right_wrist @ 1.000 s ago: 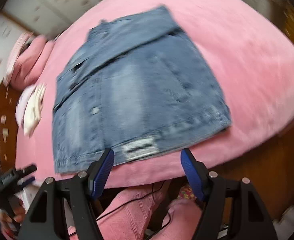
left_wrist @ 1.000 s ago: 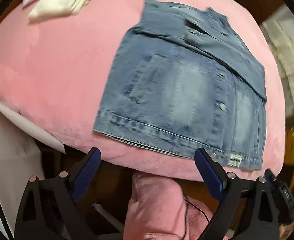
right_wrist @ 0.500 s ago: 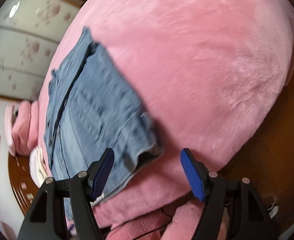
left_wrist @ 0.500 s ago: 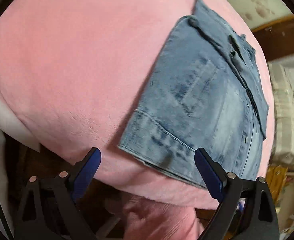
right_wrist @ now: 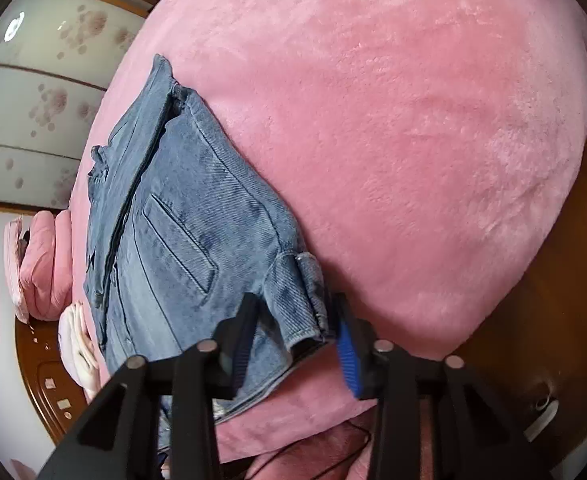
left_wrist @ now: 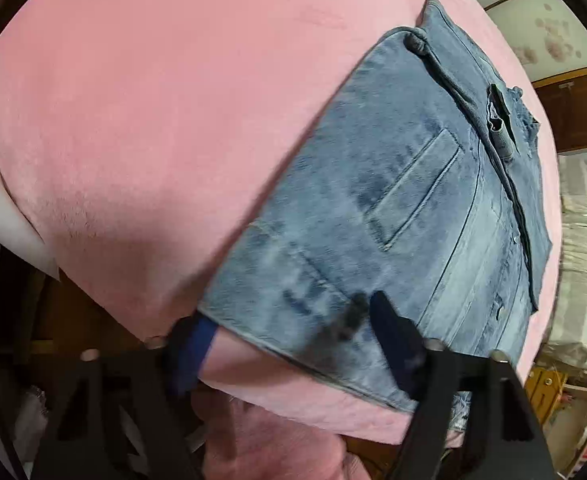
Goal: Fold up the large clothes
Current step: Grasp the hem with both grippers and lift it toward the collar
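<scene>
Left wrist view: the left tongs (left_wrist: 289,344) have dropped to the near hem of the denim jacket (left_wrist: 393,232), which lies part-folded on the pink blanket (left_wrist: 153,120). Jaws just narrowing astride the hem corner; blur hides whether they pinch yet.

Right wrist view: the right tongs (right_wrist: 293,336) have likewise closed in, bunching the opposite hem corner between them. Judged: next fold being started. No legible labels or writing.
</scene>
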Demonstrator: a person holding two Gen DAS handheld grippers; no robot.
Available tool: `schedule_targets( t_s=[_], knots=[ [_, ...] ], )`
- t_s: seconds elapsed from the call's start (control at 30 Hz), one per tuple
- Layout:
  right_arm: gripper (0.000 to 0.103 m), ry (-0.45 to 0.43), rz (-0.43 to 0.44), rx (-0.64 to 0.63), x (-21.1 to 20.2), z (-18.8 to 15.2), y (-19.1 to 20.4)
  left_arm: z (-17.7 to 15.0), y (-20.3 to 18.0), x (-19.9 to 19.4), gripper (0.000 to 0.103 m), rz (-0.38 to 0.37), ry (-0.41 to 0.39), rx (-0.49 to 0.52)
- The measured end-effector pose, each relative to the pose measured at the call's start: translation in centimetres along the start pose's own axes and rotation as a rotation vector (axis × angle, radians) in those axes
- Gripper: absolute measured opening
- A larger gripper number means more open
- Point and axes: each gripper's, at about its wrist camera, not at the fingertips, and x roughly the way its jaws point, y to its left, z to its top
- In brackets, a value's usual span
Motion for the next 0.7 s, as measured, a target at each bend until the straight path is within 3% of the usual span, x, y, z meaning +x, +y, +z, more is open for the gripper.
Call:
schedule_targets(
  t_s=[0.07,0.13,0.23,0.3,0.5,0.7],
  knots=[
    [0.031,0.011,-0.005,0.012,-0.2,0.2,0.5,0.2,-0.9,-0.3,0.062,0.031,-0.015,-0.027],
    [0.028,0.021,-0.006,0.015,-0.5,0.4,1.0,0.3,-1.6,-0.8,0.048,0.009,-0.043,-0.068],
    [0.024,0.031,0.015,0.044,-1.0,0.7,1.9,0.5,-2.7,-1.5,0.038,0.005,-0.069,-0.114],
    [0.022,0.032,0.052,0.055,-1.2,1.0,2.5,0.8,-3.5,-2.1,0.017,0.019,-0.097,-0.132],
    [0.02,0.036,0.179,0.039,-1.3,1.9,6.7,3.0,-7.9,-4.4,0.01,-0.008,-0.102,-0.08],
    [0.018,-0.011,0.383,0.05,-1.7,3.9,12.3,6.8,-13.8,-8.1,0.009,-0.181,-0.146,-0.039]
  ],
)
